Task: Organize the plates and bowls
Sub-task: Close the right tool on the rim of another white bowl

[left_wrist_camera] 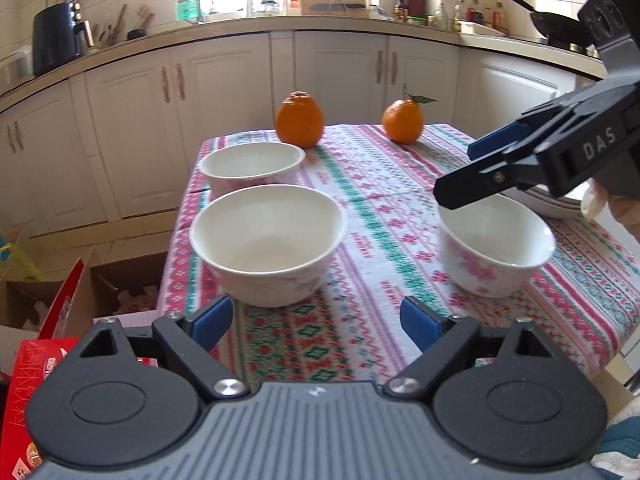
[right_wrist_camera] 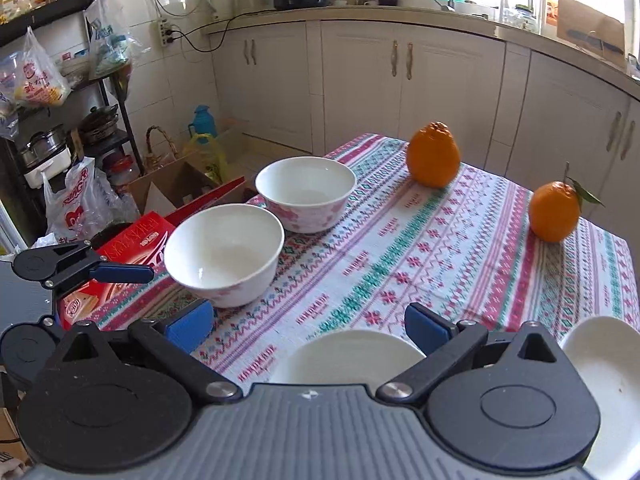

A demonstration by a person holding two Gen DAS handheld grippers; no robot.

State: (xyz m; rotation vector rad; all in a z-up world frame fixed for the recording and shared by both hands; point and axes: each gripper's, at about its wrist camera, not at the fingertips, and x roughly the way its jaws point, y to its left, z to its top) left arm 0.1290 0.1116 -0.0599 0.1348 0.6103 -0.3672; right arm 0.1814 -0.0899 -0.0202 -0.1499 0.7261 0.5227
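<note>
While both grippers hang empty w/ jaws wide, left gripper [left_wrist_camera: 316, 322] faces white ceramic bowl w/ pink flowers [left_wrist_camera: 269, 245] just ahead; right gripper [right_wrist_camera: 308, 326] sits over second floral bowl [right_wrist_camera: 348, 356]. Recommend: pinch one rim wall squarely, lift level, nest.

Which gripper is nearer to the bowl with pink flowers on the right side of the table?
Right. The right gripper hangs just above the flowered bowl at its far rim, jaws open. The left gripper is open in front of the plain bowl, off to the side.
</note>
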